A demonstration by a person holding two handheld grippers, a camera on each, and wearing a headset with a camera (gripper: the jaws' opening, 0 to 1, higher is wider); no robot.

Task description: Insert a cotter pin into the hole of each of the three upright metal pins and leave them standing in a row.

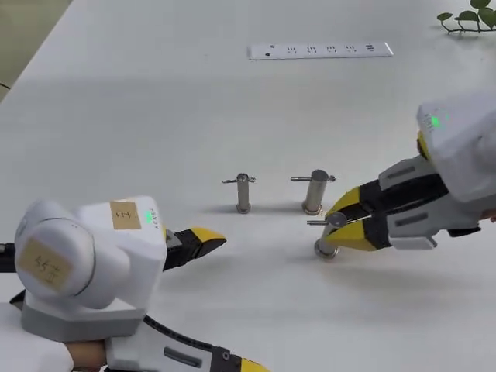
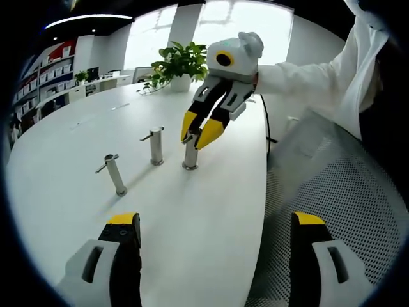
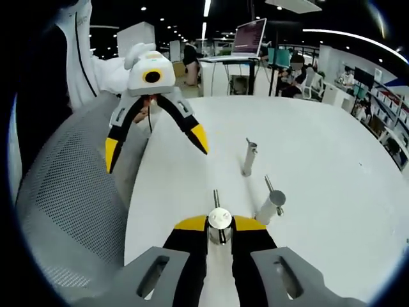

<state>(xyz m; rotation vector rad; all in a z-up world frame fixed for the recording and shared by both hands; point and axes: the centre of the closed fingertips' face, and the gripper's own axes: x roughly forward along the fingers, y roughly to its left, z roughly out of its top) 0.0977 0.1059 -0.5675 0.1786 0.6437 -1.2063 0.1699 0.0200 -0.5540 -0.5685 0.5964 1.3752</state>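
Left gripper (image 2: 214, 220) is hanging released at 8 o'clock of the head view, jaws spread wide, holding nothing. On the bench (image 1: 155, 116), the left pin (image 1: 243, 194) and middle pin (image 1: 315, 191) are standing upright side by side, each carrying a cotter (image 1: 239, 180) through its top. At the middle pin's 5 o'clock, the right gripper (image 1: 333, 232) is grasping the third pin (image 1: 328, 242), its foot resting on the bench, a third cotter (image 1: 316, 223) sticking out toward 9 o'clock

White worktable (image 1: 116, 101); 1 power strip (image 1: 320, 51) lies well apart from the right gripper (image 1: 335, 231). 1 potted plant (image 2: 179, 61) and bright windows (image 2: 217, 16) stand beyond the left gripper (image 2: 214, 220). Grey mesh chair (image 2: 319, 173) to its right.
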